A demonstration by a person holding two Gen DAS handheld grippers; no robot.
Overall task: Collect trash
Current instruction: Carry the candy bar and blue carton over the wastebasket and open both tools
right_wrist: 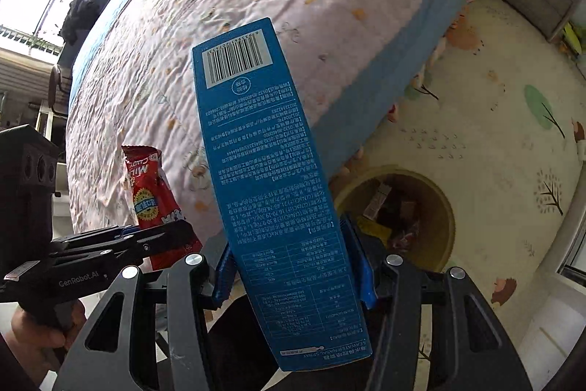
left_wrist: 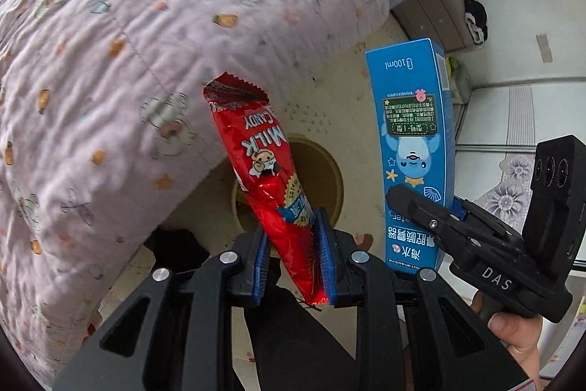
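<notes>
Grippers are each clamping trash: the left gripper (left_wrist: 295, 255) is pinching a red candy wrapper (left_wrist: 263, 171), the right gripper (right_wrist: 295, 266) a blue carton (right_wrist: 271, 193). Only the right wrist view is showing litter inside the yellow bin (right_wrist: 445, 207) on the floor mat (right_wrist: 494, 120), right of the bed (right_wrist: 256, 24).

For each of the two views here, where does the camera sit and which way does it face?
Left wrist: sits on the left gripper, facing steeply down past the bed to the bin; shows its jaws shut on the red candy wrapper, plus the right gripper and a hand.
Right wrist: sits on the right gripper, facing down; shows its jaws shut on the blue box, the left gripper and a hand.
Shared: wrapper, box, bin, quilt, play mat.
</notes>
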